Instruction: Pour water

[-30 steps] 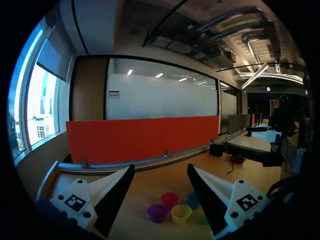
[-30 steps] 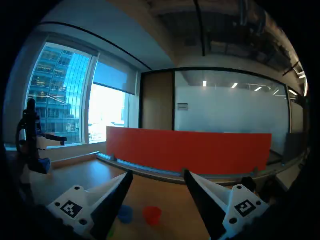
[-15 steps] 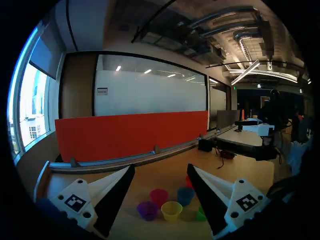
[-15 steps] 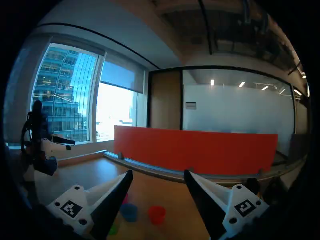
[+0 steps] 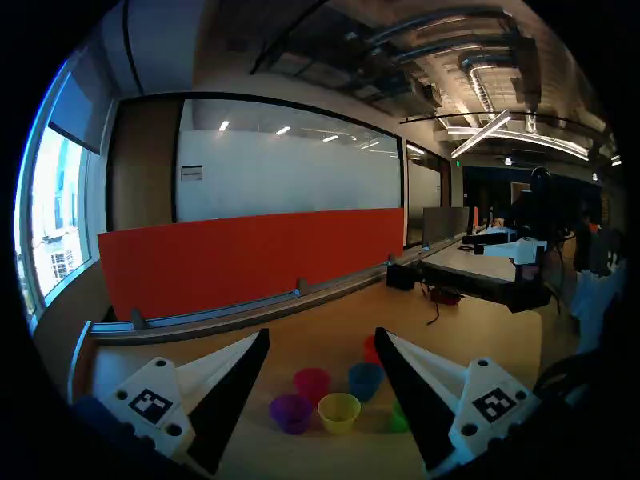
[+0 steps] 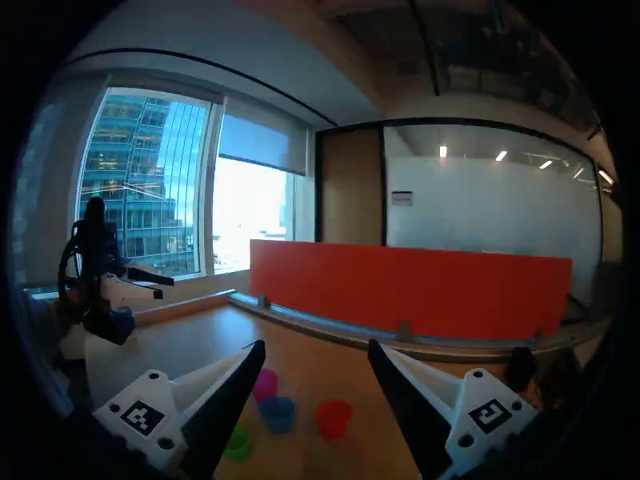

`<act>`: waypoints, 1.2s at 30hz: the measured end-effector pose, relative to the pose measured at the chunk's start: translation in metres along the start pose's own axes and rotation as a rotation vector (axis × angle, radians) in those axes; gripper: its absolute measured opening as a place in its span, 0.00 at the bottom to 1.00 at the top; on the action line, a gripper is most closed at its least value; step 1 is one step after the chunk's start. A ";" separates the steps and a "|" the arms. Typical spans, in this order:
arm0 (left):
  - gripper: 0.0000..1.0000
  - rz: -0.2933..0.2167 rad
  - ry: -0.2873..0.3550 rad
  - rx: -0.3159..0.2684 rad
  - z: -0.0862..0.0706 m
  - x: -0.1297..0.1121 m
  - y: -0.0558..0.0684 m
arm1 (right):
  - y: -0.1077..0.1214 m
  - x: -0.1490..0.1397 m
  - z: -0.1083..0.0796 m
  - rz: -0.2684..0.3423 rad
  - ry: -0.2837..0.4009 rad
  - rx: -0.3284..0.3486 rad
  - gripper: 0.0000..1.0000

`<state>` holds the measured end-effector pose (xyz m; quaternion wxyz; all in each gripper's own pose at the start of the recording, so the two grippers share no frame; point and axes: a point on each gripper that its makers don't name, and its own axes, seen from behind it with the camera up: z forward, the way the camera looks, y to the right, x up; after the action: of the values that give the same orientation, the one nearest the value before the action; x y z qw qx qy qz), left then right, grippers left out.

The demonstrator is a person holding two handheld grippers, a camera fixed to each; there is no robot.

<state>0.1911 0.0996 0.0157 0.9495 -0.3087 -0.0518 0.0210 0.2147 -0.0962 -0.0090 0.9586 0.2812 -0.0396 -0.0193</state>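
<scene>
Jaws of the left gripper (image 5: 320, 331) stand wide apart with nothing between them; the right gripper (image 6: 315, 344) is spread just as wide, holding nothing. Just ahead on the wooden bench (image 5: 472, 328) sit a purple cup (image 5: 290, 412), yellow cup (image 5: 339, 411), pink cup (image 5: 312, 382) and blue cup (image 5: 366, 379), close together. A black-and-white square marker (image 5: 150, 405) sits on each finger. The far wall sign (image 5: 191, 173) is too small to read.

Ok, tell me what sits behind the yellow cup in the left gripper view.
Behind the yellow cup stand a pink cup and a blue cup; farther back a red cup is mostly covered by the left tongs.
</scene>
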 end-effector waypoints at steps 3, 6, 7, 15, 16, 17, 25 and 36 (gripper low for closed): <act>0.97 0.002 -0.010 -0.013 0.002 -0.003 0.001 | -0.003 -0.003 0.000 -0.005 -0.011 0.014 0.99; 0.97 0.002 -0.021 -0.025 0.004 -0.005 0.001 | -0.004 -0.005 0.000 -0.014 -0.020 0.024 0.99; 0.98 0.003 -0.025 -0.030 0.005 -0.006 0.001 | -0.005 -0.006 0.001 -0.017 -0.024 0.027 0.99; 0.97 0.021 -0.061 -0.064 0.010 -0.018 0.006 | -0.013 -0.017 0.001 -0.046 -0.072 0.076 0.99; 0.97 0.025 -0.065 -0.068 0.010 -0.019 0.007 | -0.015 -0.018 0.000 -0.050 -0.077 0.085 0.99; 0.97 0.029 -0.070 -0.073 0.010 -0.021 0.008 | -0.016 -0.020 0.000 -0.054 -0.082 0.093 0.99; 0.98 0.037 -0.095 -0.096 0.014 -0.029 0.012 | -0.023 -0.023 -0.002 -0.077 -0.106 0.135 0.99; 0.97 0.056 -0.135 -0.123 0.024 -0.046 0.016 | -0.028 -0.043 -0.002 -0.108 -0.153 0.172 0.99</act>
<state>0.1425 0.1235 0.0212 0.9221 -0.3656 -0.1085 0.0651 0.1719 -0.1159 -0.0283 0.9227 0.3618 -0.0989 -0.0890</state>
